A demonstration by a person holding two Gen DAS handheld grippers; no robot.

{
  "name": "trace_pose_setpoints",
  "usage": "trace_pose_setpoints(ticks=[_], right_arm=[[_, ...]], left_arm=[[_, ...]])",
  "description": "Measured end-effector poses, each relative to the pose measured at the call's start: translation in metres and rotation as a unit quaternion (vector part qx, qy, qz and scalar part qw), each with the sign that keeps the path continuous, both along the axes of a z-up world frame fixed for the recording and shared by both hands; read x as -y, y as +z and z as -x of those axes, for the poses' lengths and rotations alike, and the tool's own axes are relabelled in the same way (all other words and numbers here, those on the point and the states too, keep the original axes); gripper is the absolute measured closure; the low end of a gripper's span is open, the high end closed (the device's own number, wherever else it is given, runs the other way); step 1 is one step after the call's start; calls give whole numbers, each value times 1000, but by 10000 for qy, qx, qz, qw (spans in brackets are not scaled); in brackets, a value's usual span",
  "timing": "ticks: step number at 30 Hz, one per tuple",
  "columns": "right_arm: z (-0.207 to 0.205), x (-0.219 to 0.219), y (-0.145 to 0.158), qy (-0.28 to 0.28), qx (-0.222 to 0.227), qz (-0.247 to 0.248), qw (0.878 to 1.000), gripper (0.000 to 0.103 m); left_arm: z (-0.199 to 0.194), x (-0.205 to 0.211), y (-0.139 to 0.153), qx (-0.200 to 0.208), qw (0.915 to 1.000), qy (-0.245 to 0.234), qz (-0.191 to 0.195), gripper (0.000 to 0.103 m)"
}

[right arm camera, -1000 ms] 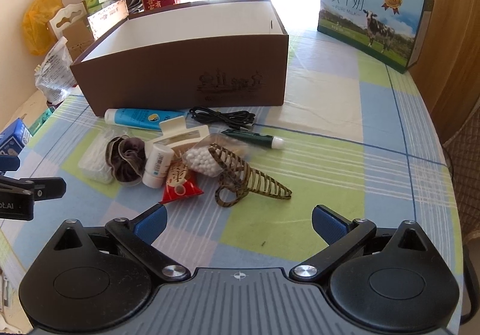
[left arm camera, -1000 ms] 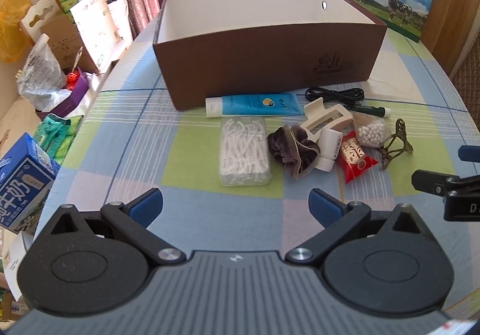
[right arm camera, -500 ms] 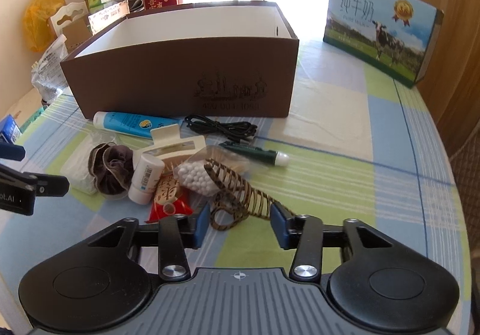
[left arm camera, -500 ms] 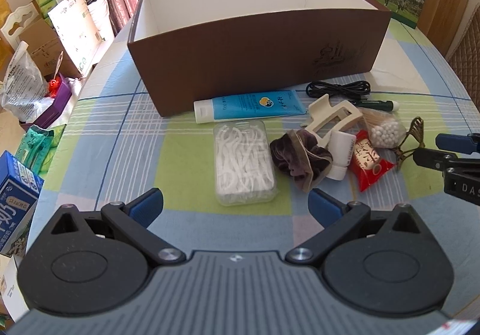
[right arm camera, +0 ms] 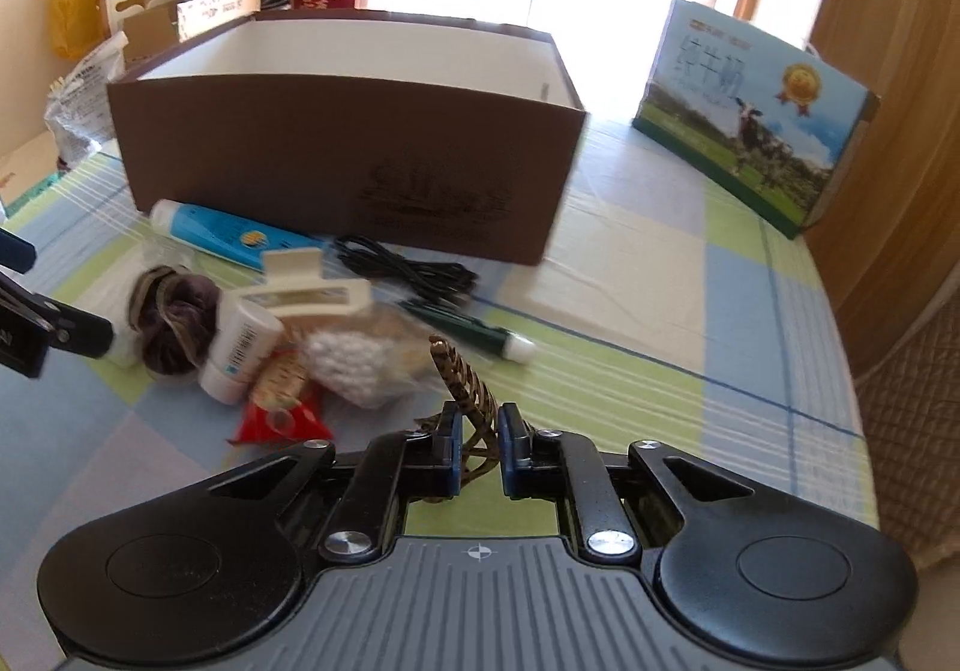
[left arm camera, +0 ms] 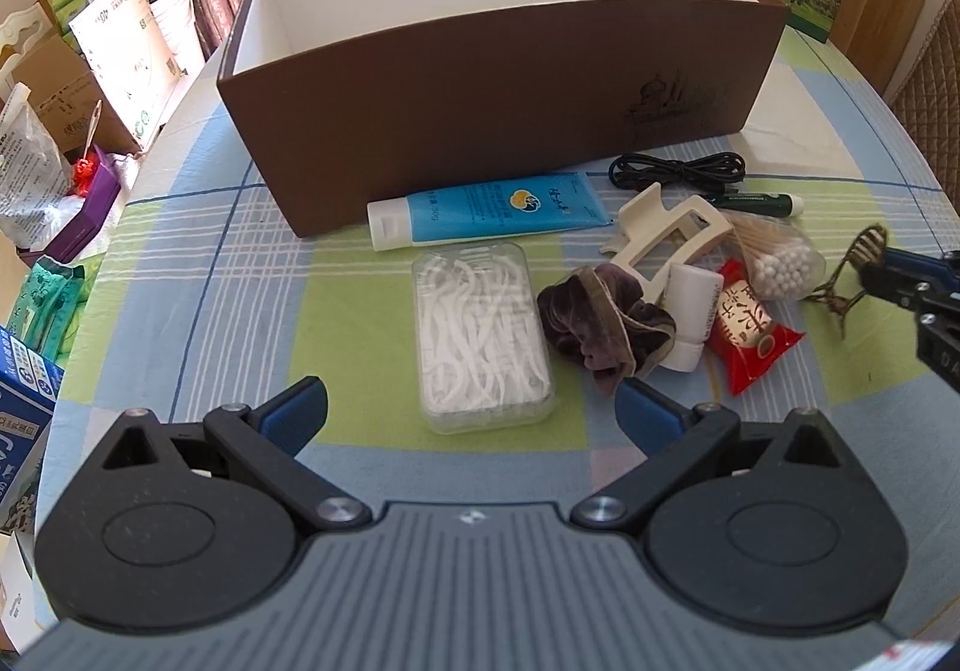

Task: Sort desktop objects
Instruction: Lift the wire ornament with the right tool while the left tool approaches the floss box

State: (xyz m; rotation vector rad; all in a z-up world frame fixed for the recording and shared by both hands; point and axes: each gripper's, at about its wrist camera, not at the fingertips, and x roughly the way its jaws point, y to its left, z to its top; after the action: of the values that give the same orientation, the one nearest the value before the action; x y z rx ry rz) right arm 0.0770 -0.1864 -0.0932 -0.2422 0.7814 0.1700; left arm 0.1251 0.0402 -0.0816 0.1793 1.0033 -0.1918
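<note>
Right hand-held gripper (right arm camera: 478,440): jaws narrow, clamped on the brown clip (right arm camera: 465,380); the clip's coil sticks up between the pads.
Left hand-held gripper (left arm camera: 471,410): jaws wide, nothing between them; it hovers over the worktop (left arm camera: 240,275), with the floss box (left arm camera: 480,335) just ahead at 12 o'clock.
Brown clip, left view (left arm camera: 852,275): at 3 o'clock of the pile, in the right gripper's tips.
Box (left arm camera: 480,89): brown, open-topped, white inside; at 12 o'clock, behind the pile.
Tube (left arm camera: 486,212): blue, lying against the box's front wall.
Scrunchie (left arm camera: 600,323): dark, just right of the floss box, touching the white bottle (left arm camera: 693,311).
Red packet (left arm camera: 750,329): right of the bottle.
Swab bag (left arm camera: 777,257): at 1 o'clock of the packet, beside the cream clip (left arm camera: 660,233).
Cable (left arm camera: 678,170) and pen (left arm camera: 759,203): near the box's right corner.
Milk carton (right arm camera: 756,113): upright, at 2 o'clock of the box in the right view.
</note>
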Motion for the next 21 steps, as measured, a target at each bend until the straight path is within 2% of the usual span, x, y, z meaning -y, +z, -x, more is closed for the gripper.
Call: trace_pose_setpoints(ticks=[5,9,10,12,13,18,21], right_arm=[[2,36,-1,-479,-164,55,9987,94],[3,62,2,-932,-471,-555,9930,90],[3,65,2,-1027,-536,-736,9905,86],[3,64,3,-1149,-602,-1063,9858,51],[3,61,4,-1188,-563,-1184,9842,46],[-10,41,-1,-1525,-470,-1472,9761,46],[-22,36,-5,-1876,-328,-1340,9725,46]], left_arm=[[0,2,-1,-22,10000,-59,8,2],[-1,4,-2,-34,10000,-78,12,2],[-2,5,-3,-35,10000,-82,12,2],[-3,5,-3,-36,9999,-97,6,2],[-4,5,-3,-34,9999,-103,0,2],[-9,5,-3,-10,9999,-101,-38,2],[-13,4,-3,2,10000,-90,-43,2]])
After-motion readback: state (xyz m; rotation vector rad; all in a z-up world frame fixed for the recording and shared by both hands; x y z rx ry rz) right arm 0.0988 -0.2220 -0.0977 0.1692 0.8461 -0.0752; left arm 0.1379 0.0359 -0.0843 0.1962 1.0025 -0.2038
